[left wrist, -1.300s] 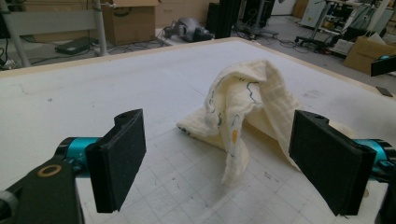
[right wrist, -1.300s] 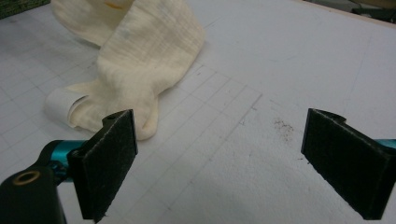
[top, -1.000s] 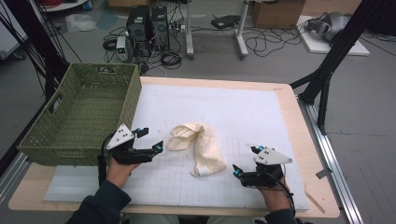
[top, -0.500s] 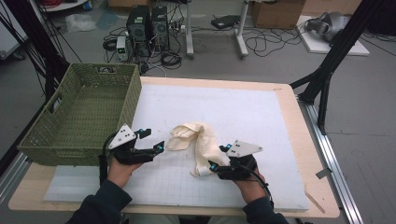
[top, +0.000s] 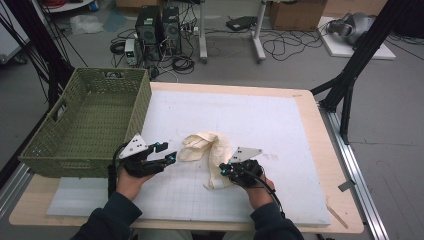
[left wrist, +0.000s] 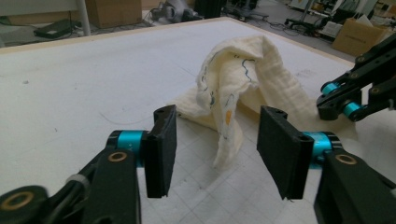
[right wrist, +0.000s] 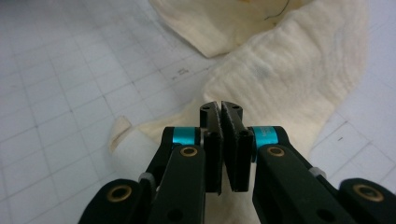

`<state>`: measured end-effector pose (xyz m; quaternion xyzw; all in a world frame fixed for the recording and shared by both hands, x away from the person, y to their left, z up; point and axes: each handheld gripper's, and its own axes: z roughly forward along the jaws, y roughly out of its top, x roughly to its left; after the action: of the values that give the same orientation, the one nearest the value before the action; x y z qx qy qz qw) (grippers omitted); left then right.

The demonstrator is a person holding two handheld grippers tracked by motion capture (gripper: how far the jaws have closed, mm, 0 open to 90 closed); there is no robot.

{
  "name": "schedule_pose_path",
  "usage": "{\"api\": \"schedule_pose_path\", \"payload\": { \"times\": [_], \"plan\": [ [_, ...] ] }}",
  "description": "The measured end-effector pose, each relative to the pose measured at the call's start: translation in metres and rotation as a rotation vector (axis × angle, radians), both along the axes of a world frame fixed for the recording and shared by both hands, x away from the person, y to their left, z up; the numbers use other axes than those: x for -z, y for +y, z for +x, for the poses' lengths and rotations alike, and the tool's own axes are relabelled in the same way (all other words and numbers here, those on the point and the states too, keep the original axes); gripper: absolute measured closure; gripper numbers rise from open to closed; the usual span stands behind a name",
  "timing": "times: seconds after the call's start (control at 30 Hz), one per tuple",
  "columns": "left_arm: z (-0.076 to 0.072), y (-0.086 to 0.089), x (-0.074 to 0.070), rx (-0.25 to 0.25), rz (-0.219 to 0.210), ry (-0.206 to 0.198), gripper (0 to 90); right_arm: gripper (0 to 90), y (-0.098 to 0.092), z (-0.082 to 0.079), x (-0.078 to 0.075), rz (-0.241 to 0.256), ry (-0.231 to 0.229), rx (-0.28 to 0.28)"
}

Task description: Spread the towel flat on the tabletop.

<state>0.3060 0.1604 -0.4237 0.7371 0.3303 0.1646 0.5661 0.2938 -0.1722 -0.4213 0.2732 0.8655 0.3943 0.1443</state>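
Currently the right gripper [top: 226, 171] has its jaws pressed together, low over the cloth [top: 210, 150]; the right gripper view [right wrist: 220, 122] shows cream fabric under and around the tips, but whether a fold is actually pinched between them cannot be told. It sits at the cloth's near end, toward the front edge of the table [top: 320, 150].

Left gripper [top: 165, 153]: jaws spread wide, nothing between them, hovering just beside the cloth's left lobe. From the left gripper view [left wrist: 215, 140], the cloth [left wrist: 247, 79] lies straight ahead and slightly past the tips, with a hanging fold almost centred in the gap.

Key relation: the cloth is crumpled, long axis running roughly from the near-right end, by the right gripper, up toward the far-left end, by the left one. Each gripper is nearest its own end. The left one looks to need a short push forward to close on the fold.

Beyond that, the green wicker basket [top: 65, 145] stands on the table's left edge, just behind the left gripper, apart from the cloth.

Counts: one cloth, one basket, two grippers.
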Motion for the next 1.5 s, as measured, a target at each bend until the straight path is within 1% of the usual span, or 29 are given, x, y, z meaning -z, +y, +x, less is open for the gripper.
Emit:
{"api": "schedule_pose_path", "payload": {
  "times": [0.1, 0.13, 0.17, 0.2, 0.27, 0.33, 0.4, 0.43, 0.47, 0.5, 0.53, 0.63, 0.67, 0.73, 0.77, 0.8, 0.87, 0.9, 1.0, 1.03, 1.07, 1.1, 1.2, 1.27, 1.3, 1.33, 1.4, 1.43, 1.5],
  "plan": [
    [0.004, -0.008, 0.001, 0.001, 0.022, -0.005, 51.7, 87.4, -0.006, -0.003, -0.004, 0.030, 0.004, -0.006],
    [0.006, -0.013, 0.002, 0.009, 0.030, -0.001, 51.8, 87.4, -0.009, -0.004, -0.004, 0.037, 0.009, -0.002],
    [0.008, -0.018, 0.003, 0.013, 0.054, -0.001, 52.1, 87.4, -0.011, -0.004, -0.005, 0.048, 0.011, -0.001],
    [0.009, -0.023, 0.005, 0.007, 0.084, -0.005, 53.3, 87.4, -0.013, -0.004, -0.006, 0.063, 0.018, 0.001],
    [0.013, -0.031, 0.009, -0.011, 0.139, 0.004, 54.8, 87.4, -0.016, -0.005, -0.007, 0.086, 0.023, 0.006],
    [0.017, -0.035, 0.014, -0.031, 0.168, 0.014, 54.8, 87.5, -0.018, -0.006, -0.009, 0.103, 0.026, 0.006],
    [0.020, -0.037, 0.018, -0.044, 0.199, 0.021, 57.3, 87.5, -0.020, -0.007, -0.010, 0.111, 0.031, 0.012],
    [0.021, -0.038, 0.020, -0.048, 0.213, 0.027, 61.1, 87.4, -0.022, -0.007, -0.011, 0.112, 0.020, 0.013],
    [0.022, -0.039, 0.022, -0.043, 0.232, 0.026, 67.5, 87.5, -0.023, -0.007, -0.012, 0.117, 0.021, 0.026],
    [0.022, -0.040, 0.023, -0.036, 0.258, 0.025, 76.9, 87.5, -0.025, -0.008, -0.012, 0.127, 0.018, 0.033],
    [0.022, -0.040, 0.024, -0.036, 0.270, 0.019, 85.8, 87.5, -0.028, -0.008, -0.013, 0.134, 0.015, 0.042],
    [0.021, -0.037, 0.021, -0.039, 0.256, 0.013, 87.3, 87.5, -0.038, -0.007, -0.016, 0.153, 0.000, 0.081],
    [0.021, -0.036, 0.020, -0.045, 0.242, 0.018, 87.3, 87.5, -0.042, -0.008, -0.018, 0.159, 0.001, 0.101],
    [0.021, -0.031, 0.019, -0.051, 0.228, 0.019, 87.3, 87.6, -0.054, -0.006, -0.020, 0.180, 0.000, 0.137],
    [0.021, -0.031, 0.019, -0.051, 0.228, 0.019, 87.3, 87.6, -0.054, -0.006, -0.020, 0.180, 0.000, 0.137],
    [0.021, -0.028, 0.017, -0.059, 0.212, 0.021, 87.3, 87.6, -0.068, -0.005, -0.024, 0.197, -0.007, 0.177],
    [0.021, -0.026, 0.016, -0.065, 0.207, 0.018, 87.3, 87.6, -0.077, -0.003, -0.027, 0.208, -0.016, 0.207],
    [0.021, -0.026, 0.017, -0.066, 0.205, 0.020, 87.3, 87.6, -0.082, -0.001, -0.028, 0.213, -0.020, 0.227],
    [0.022, -0.026, 0.017, -0.066, 0.217, 0.020, 87.3, 87.6, -0.096, 0.011, -0.025, 0.233, 0.007, 0.292],
    [0.021, -0.026, 0.017, -0.063, 0.221, 0.020, 87.3, 87.7, -0.099, 0.015, -0.024, 0.239, 0.009, 0.308],
    [0.021, -0.027, 0.017, -0.062, 0.224, 0.020, 87.3, 87.7, -0.103, 0.021, -0.022, 0.245, 0.014, 0.338],
    [0.021, -0.027, 0.017, -0.060, 0.226, 0.018, 87.3, 87.7, -0.106, 0.026, -0.021, 0.241, 0.020, 0.365],
    [0.021, -0.028, 0.018, -0.049, 0.227, 0.021, 87.3, 87.7, -0.113, 0.043, -0.015, 0.203, 0.014, 0.451],
    [0.020, -0.029, 0.018, -0.037, 0.230, 0.021, 87.3, 87.8, -0.119, 0.053, -0.008, 0.194, 0.019, 0.520],
    [0.020, -0.029, 0.018, -0.037, 0.230, 0.021, 87.3, 87.8, -0.119, 0.053, -0.008, 0.194, 0.019, 0.520],
    [0.020, -0.029, 0.017, -0.029, 0.229, 0.018, 87.4, 87.9, -0.125, 0.062, -0.003, 0.172, 0.013, 0.576],
    [0.019, -0.030, 0.017, -0.025, 0.228, 0.017, 87.4, 87.9, -0.129, 0.069, -0.001, 0.166, 0.031, 0.610],
    [0.019, -0.030, 0.017, -0.019, 0.229, 0.017, 87.3, 87.8, -0.130, 0.071, -0.001, 0.151, 0.035, 0.621],
    [0.018, -0.031, 0.017, -0.012, 0.234, 0.018, 87.3, 87.6, -0.131, 0.073, 0.000, 0.137, 0.044, 0.619]
  ]
}}
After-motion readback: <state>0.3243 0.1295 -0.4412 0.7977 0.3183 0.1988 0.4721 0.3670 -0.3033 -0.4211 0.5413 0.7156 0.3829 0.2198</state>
